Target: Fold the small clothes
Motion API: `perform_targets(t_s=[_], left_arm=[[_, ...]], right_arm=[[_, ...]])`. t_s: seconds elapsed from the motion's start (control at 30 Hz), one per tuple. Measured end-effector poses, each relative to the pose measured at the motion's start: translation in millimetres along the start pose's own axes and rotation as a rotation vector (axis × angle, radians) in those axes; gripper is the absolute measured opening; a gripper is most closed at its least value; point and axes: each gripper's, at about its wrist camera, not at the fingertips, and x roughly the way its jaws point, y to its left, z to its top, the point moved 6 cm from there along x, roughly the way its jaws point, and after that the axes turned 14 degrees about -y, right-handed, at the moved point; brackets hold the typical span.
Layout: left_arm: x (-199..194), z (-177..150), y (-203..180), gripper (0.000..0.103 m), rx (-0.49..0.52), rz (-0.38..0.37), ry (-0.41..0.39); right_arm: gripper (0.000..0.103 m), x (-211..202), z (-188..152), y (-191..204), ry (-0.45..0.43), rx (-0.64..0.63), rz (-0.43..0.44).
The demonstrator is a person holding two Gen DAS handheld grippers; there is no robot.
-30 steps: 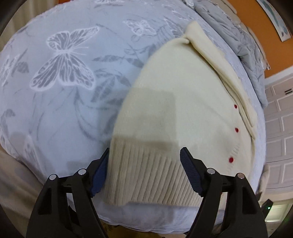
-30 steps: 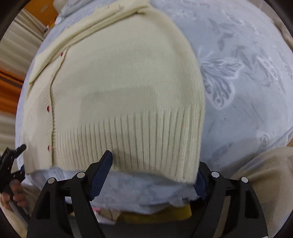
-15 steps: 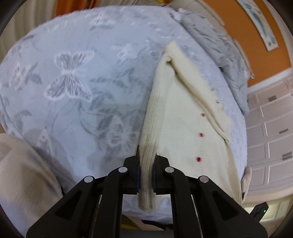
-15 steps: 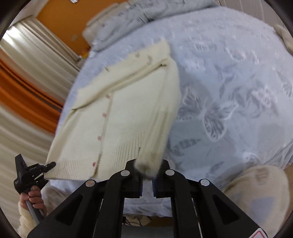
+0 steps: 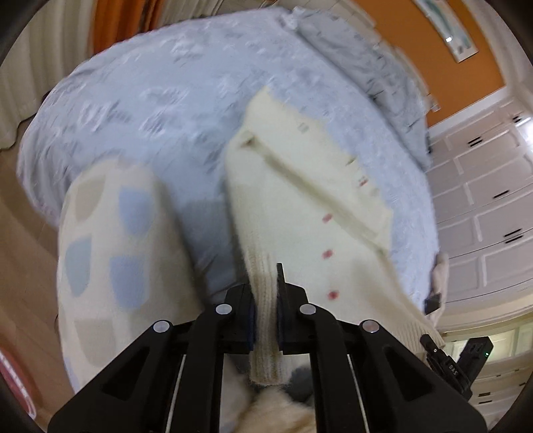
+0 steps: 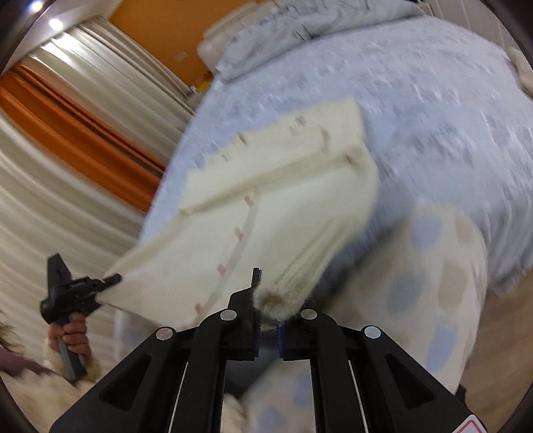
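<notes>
A second ago my left gripper [image 5: 265, 301] stood open over the flat cream cardigan [image 5: 299, 213]; now it clamps the ribbed hem. My right gripper [image 6: 266, 311] pinches the other hem corner. Both lift the cardigan's near edge off the bed [image 6: 433, 110], so the fold is starting.

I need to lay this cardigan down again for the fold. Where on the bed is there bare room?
Bare bedspread lies right of the cardigan, up to the grey quilt at the head. The near edge is crowded by both tongs, left and right.
</notes>
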Motion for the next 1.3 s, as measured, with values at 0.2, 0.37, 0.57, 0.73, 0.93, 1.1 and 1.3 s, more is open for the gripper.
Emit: perform_targets(t_s=[0.2,0.37,0.57,0.73,0.93,1.1,1.3], left_arm=[[81.1,107.4,-72.6,0.008,0.116,0.042,-0.146],[202.9,160.2,-83.8,0.009,0.113,0.2,-0.126],[307.1,160.4,-42.9,0.013,0.034,0.319,-0.031],[289.0,168.7,-35.6,0.033,-0.097,0.106,-0.075],[250.9,172.8,-41.5,0.074,0.181,0.211,-0.297],[287.7,143.3,-52.0,0.064,0.316,0.257,-0.139],[310.7,142.9,-47.1,0.007,0.251,0.271,-0.05]], right_arm=[[0.007,70.2,126.6,-3.4,-0.175,0.007,0.022],[0.007,190.5,178.4,-49.8,-0.109,0.091,-0.069],[0.023,264.1,185.3,-82.0,-0.056,0.11,-0.152],[0.065,225.0,201.4,-83.1,-0.234,0.08,-0.152],[0.066,224.5,166.5,-103.4,-0.141,-0.011,-0.236],[0.066,248.4,149.7,-104.3,-0.099,-0.032,-0.243],[0.007,266.0,169.3,-92.6,-0.099,-0.004,-0.188]])
